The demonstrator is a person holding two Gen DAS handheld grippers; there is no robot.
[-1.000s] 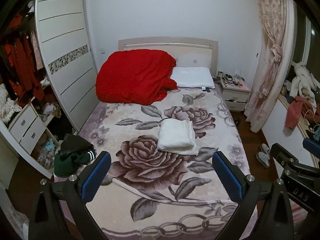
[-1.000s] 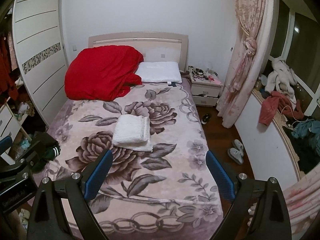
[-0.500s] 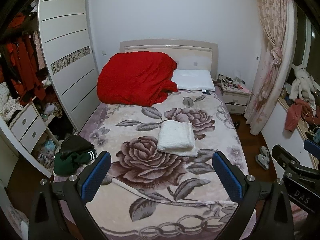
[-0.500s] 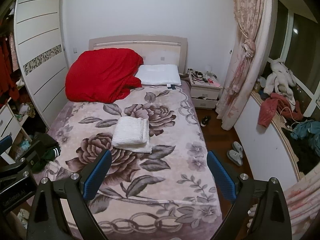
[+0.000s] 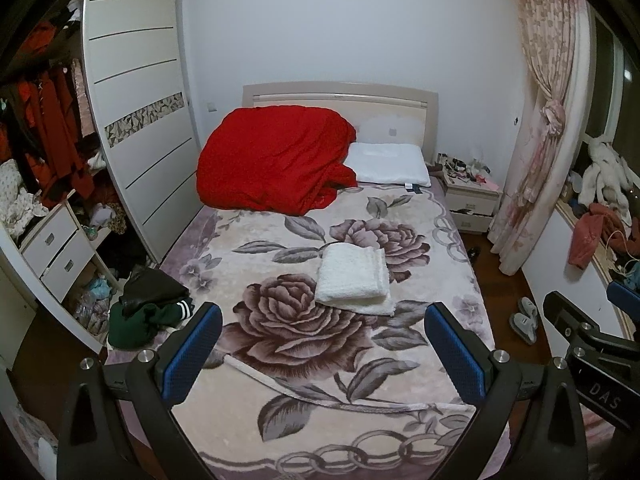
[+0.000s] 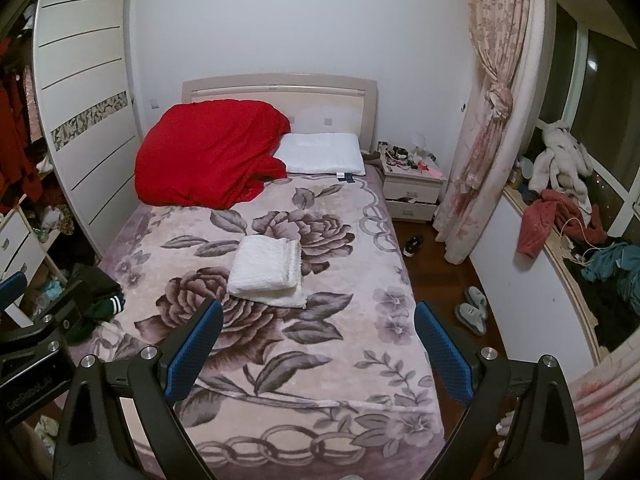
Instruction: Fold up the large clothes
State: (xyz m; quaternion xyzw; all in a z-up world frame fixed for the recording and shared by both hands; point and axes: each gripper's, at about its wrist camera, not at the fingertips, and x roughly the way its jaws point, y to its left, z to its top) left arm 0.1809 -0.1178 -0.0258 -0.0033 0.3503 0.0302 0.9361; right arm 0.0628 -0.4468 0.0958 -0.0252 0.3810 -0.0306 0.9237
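A: Where are the grippers?

B: The left gripper [image 5: 323, 350] is held above the foot of the bed [image 5: 304, 412], its blue pads [image 5: 192, 354] spread wide with nothing between them. The right gripper [image 6: 319, 350] is the same: jaws wide apart, empty, also over the foot end. Each shows at the edge of the other's view, so they are side by side.

A: And the clothing?

B: A white folded garment [image 5: 354, 278] lies flat near the middle of the floral blanket [image 6: 280, 360], well ahead of both grippers and touched by neither. It looks like a neat rectangle with a second layer showing along its near edge.

A: Farther out?

B: A red quilt [image 5: 276, 160] is heaped against the headboard, with a white pillow [image 5: 390, 163] just beside it. A dark green and black pile [image 5: 148, 308] sits at the bed's left edge. A nightstand [image 6: 412, 192] stands beside the pillow end, and slippers [image 6: 472, 314] lie on the floor to the right.
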